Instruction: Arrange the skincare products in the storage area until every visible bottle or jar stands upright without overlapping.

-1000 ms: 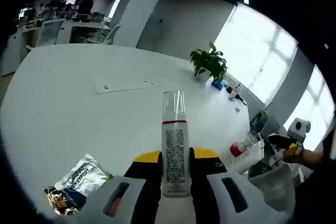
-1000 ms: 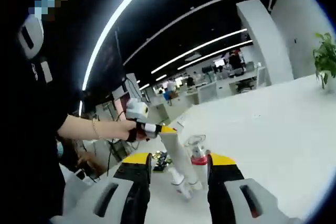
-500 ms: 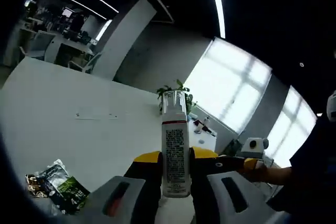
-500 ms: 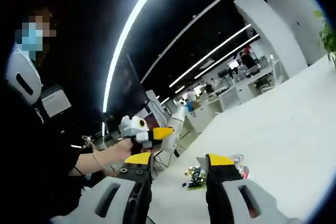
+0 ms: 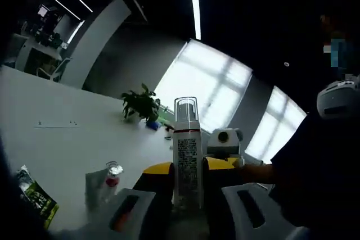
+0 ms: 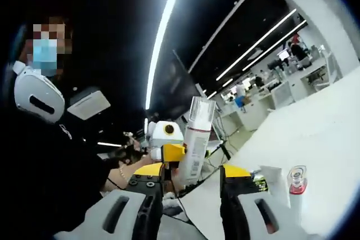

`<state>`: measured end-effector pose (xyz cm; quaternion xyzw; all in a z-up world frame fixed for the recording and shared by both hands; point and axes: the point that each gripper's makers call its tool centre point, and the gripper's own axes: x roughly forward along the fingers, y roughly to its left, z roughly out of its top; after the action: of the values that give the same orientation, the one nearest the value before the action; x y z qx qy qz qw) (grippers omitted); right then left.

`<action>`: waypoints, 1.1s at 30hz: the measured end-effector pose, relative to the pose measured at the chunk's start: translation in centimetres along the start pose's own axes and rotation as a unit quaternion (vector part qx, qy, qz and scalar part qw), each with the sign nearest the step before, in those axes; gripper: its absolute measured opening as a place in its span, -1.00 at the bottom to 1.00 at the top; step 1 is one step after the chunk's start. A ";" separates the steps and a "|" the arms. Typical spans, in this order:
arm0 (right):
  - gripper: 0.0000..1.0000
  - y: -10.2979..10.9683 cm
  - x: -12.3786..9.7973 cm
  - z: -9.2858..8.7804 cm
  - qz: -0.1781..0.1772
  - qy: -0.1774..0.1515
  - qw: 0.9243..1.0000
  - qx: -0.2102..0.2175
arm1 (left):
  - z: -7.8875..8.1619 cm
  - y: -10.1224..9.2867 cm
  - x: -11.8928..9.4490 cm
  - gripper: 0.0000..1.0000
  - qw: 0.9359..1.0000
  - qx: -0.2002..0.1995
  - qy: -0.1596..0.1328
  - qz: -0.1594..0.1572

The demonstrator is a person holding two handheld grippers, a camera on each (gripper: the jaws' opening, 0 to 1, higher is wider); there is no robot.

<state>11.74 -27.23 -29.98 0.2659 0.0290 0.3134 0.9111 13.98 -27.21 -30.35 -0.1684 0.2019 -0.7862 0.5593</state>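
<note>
— Bottle (image 5: pixel 187 155) front and centre in the left gripper view: what has hold of it?

— The left gripper (image 5: pixel 188 195), its yellow-tipped jaws pinching the white bottle low on its body. The bottle stands up along the jaws, clear cap at the far end, a red band under the cap, small print down its label.

— And from the other side?

— In the right gripper view the same bottle (image 6: pixel 197 139) appears just beyond the left jaw of the right gripper (image 6: pixel 188 195), tilted slightly, carried in the left gripper (image 6: pixel 171 153), with a person's hand (image 6: pixel 132 167) behind it. The right gripper's own jaws stand spread, with nothing between them.

— What else of the skincare set is on show?

— A small bottle with a red collar and clear cap (image 6: pixel 296 181) stands upright on the white table (image 6: pixel 326 133), ahead and to the right of the right gripper's right jaw, close beside a pale carton (image 6: pixel 273 179). In the left gripper view that small bottle (image 5: pixel 112 175) sits to the left of the left jaw, beside the carton (image 5: pixel 94 186); whether they touch cannot be told.

— Anything further out?

— A foil sachet (image 5: pixel 35 195) lies flat well to the left of the left gripper, near the table edge. A potted plant (image 5: pixel 140 105) stands far ahead on the table (image 5: pixel 56 144), in front of bright windows (image 5: pixel 208 91).
</note>
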 end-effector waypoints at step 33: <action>-0.82 4.7 0.0 0.0 0.083 0.002 0.997 -0.004 | -1.8 -5.6 0.3 -0.52 0.997 0.040 -0.023 -0.054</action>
<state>9.07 -24.13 -27.59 0.2631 0.0076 0.3887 0.8830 8.46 -25.63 -29.10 -0.1740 0.1478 -0.8187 0.5269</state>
